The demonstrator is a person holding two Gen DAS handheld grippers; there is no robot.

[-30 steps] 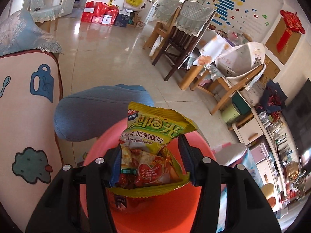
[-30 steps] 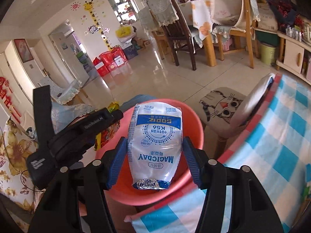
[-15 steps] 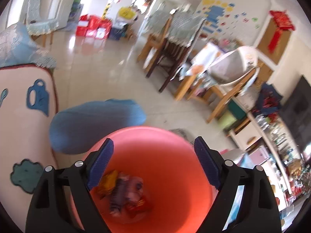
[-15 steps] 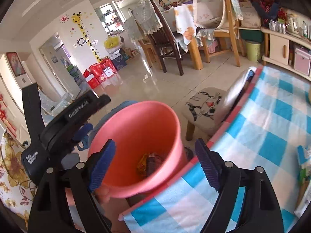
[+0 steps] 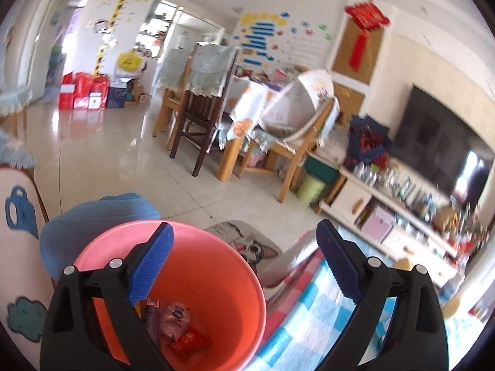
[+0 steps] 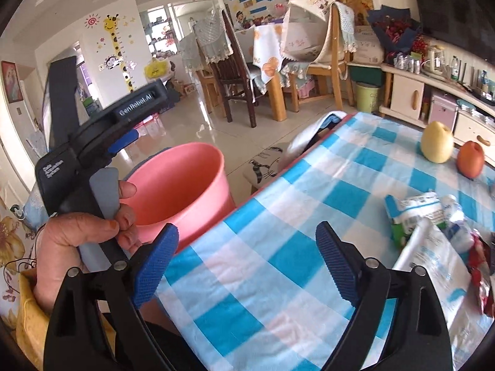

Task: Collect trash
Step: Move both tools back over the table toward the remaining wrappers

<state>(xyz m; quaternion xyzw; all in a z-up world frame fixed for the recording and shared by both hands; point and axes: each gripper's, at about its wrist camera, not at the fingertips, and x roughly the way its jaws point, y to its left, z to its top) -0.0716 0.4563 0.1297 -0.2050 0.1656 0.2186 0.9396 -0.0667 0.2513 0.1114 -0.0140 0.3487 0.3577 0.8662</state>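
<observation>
A pink bucket (image 5: 216,278) stands on the floor beside the table; wrappers (image 5: 176,324) lie at its bottom. My left gripper (image 5: 244,259) hangs open over the bucket's right rim, empty. In the right wrist view the same bucket (image 6: 182,185) sits left of the blue-checked tablecloth (image 6: 278,247). My right gripper (image 6: 247,262) is open and empty above the cloth. More trash lies at the table's right: a green-white carton (image 6: 411,213), a white packet (image 6: 433,266) and a red wrapper (image 6: 482,281). A hand (image 6: 80,235) holds the left gripper's handle beside the bucket.
A yellow pear (image 6: 436,142) and an orange fruit (image 6: 470,159) stand at the table's far side. A cat-print stool (image 5: 247,244) sits next to the bucket. Dining chairs (image 5: 201,108), a table and a TV cabinet (image 5: 402,216) fill the room beyond.
Both grippers let go of their packets, the yellow snack bag and the white packet, which fell into the bucket. Both jaws opened. The right gripper swung right, over the tablecloth.
</observation>
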